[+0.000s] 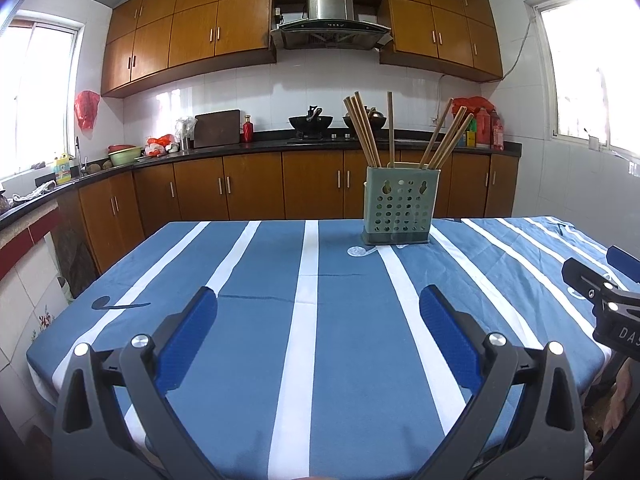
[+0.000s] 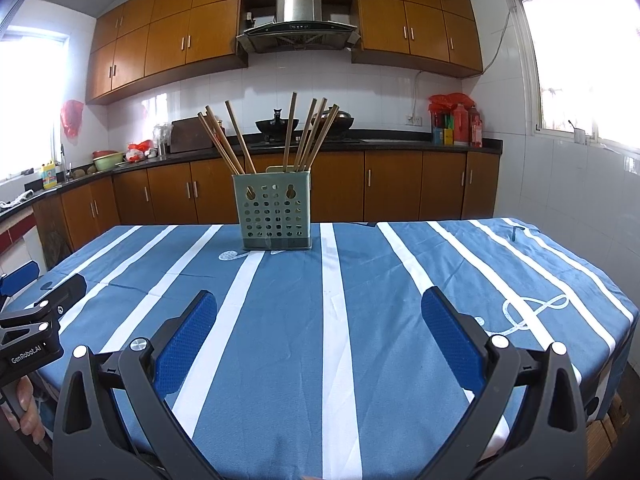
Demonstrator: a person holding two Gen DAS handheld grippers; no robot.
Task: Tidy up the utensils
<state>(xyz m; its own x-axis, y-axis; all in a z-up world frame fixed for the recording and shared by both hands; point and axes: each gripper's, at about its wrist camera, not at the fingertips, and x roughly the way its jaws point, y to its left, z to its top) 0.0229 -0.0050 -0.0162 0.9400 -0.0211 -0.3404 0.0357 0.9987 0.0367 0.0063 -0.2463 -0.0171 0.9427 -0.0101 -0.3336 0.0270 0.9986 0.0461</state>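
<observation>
Both grippers hover low over the near edge of the tabletop (image 1: 240, 360), nothing between them. Left gripper (image 1: 318, 304) fingers (image 1: 192, 328) spread wide, empty. Right gripper (image 2: 319, 305) fingers (image 2: 450, 334) also spread wide, empty. Blue cloth with white stripes (image 2: 340, 340) covers the tabletop. Green perforated utensil holder (image 1: 400, 210) stands upright at the far side, well apart from both grippers. Wooden chopsticks (image 1: 366, 130) stick out of its top, fanned in a left bunch and a right bunch. Kitchen counter (image 1: 260, 146) and cabinets behind.
</observation>
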